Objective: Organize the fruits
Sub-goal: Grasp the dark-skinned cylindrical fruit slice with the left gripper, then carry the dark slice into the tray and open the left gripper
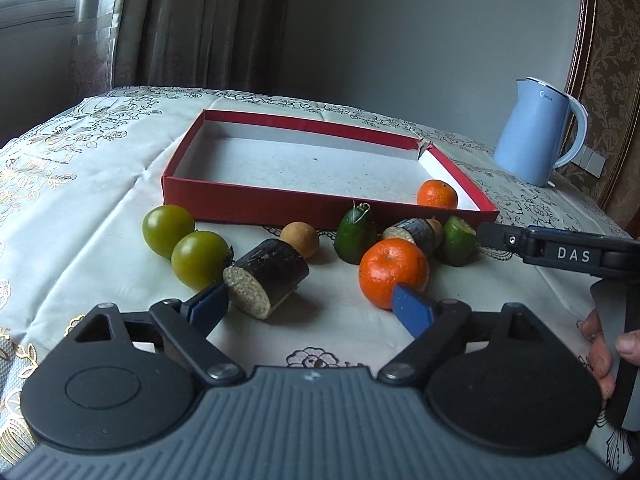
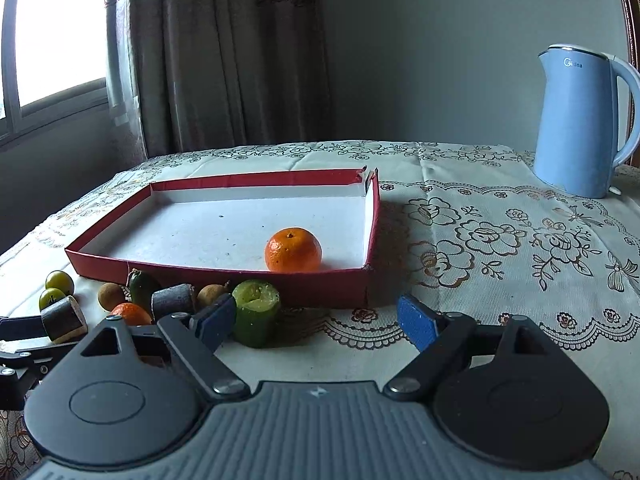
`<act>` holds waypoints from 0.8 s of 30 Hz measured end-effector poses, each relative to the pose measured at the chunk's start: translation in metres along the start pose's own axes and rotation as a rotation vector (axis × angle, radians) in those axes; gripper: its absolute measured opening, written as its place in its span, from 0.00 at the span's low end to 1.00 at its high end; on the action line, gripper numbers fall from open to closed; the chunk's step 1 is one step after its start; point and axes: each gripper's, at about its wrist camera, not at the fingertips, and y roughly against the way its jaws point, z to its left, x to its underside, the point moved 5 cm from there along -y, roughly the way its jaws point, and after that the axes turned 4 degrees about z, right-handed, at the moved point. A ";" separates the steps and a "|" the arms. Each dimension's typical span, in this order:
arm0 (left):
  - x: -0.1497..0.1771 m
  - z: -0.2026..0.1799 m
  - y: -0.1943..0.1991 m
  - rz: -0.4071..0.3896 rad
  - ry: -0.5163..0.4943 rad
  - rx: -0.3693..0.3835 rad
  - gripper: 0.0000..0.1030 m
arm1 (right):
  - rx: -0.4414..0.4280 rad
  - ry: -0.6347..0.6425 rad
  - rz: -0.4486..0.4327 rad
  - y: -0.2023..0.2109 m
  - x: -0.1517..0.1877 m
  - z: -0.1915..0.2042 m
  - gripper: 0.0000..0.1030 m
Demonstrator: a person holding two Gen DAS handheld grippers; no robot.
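Note:
A red tray [image 1: 256,200] [image 2: 372,240] with a white floor holds one orange [image 1: 437,194] [image 2: 293,250] near its right front corner. In front of it lie two green tomatoes [image 1: 168,230] [image 1: 200,258], a dark sugarcane piece [image 1: 266,278], a second orange [image 1: 394,272], a longan [image 1: 299,239], two green cut fruits [image 1: 355,236] [image 2: 256,310] and another cane piece [image 1: 412,234]. My left gripper [image 1: 310,312] is open, just short of the cane piece and orange. My right gripper [image 2: 316,320] is open and empty, its left finger beside the green cut fruit.
A blue electric kettle [image 1: 536,132] [image 2: 580,120] stands at the back right on the embroidered tablecloth [image 2: 500,248]. Curtains and a window are behind the table. The right gripper's body [image 1: 560,250] reaches in from the right in the left wrist view.

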 end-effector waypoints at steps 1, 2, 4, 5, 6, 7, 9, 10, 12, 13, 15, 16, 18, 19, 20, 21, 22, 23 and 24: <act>-0.001 0.002 -0.001 0.001 0.007 0.007 0.82 | -0.001 0.001 0.002 0.000 0.000 0.000 0.85; -0.002 0.002 -0.001 -0.002 0.005 0.007 0.81 | -0.002 0.003 0.004 -0.001 0.000 0.000 0.85; -0.005 0.004 -0.002 -0.008 0.010 0.012 0.79 | -0.004 0.004 0.008 -0.001 0.000 0.000 0.85; -0.006 0.006 -0.003 -0.009 0.016 0.017 0.76 | -0.006 0.003 0.011 -0.002 0.000 0.000 0.85; -0.009 0.008 -0.004 -0.011 0.028 0.026 0.74 | -0.009 0.000 0.014 -0.002 0.000 0.000 0.85; -0.011 0.010 -0.004 -0.012 0.042 0.037 0.68 | -0.011 -0.002 0.017 -0.003 0.000 -0.001 0.85; -0.016 0.014 -0.006 -0.017 0.062 0.046 0.58 | -0.016 -0.012 0.025 -0.004 0.001 -0.002 0.85; -0.017 0.015 -0.006 -0.016 0.063 0.047 0.50 | -0.018 -0.016 0.027 -0.004 0.001 -0.002 0.85; -0.017 0.017 -0.010 0.000 0.053 0.023 0.35 | -0.019 -0.021 0.030 -0.005 0.001 -0.003 0.85; -0.015 0.017 -0.012 0.010 0.047 0.009 0.31 | -0.021 -0.021 0.031 -0.005 0.001 -0.003 0.85; -0.013 0.016 -0.010 0.001 0.031 0.007 0.31 | -0.022 -0.021 0.035 -0.005 0.001 -0.003 0.85; -0.012 0.014 -0.009 0.002 0.025 0.007 0.31 | -0.023 -0.022 0.036 -0.005 0.001 -0.003 0.85; -0.011 0.013 -0.008 0.000 0.019 0.000 0.31 | -0.024 -0.025 0.039 -0.006 0.001 -0.003 0.85; -0.011 0.013 -0.007 -0.005 0.023 -0.001 0.31 | -0.025 -0.026 0.041 -0.006 0.002 -0.003 0.85; -0.010 0.012 -0.006 -0.007 0.024 -0.002 0.30 | -0.026 -0.028 0.041 -0.006 0.002 -0.004 0.85; -0.010 0.011 -0.005 -0.009 0.024 -0.003 0.30 | -0.028 -0.031 0.040 -0.006 0.001 -0.004 0.85; -0.010 0.009 -0.002 -0.014 0.020 -0.004 0.30 | -0.029 -0.035 0.040 -0.006 0.002 -0.005 0.85; -0.010 0.007 0.000 -0.022 0.011 -0.005 0.30 | -0.031 -0.039 0.041 -0.006 0.001 -0.005 0.85; -0.011 0.004 0.003 -0.032 0.002 -0.006 0.30 | -0.032 -0.043 0.042 -0.006 0.001 -0.006 0.85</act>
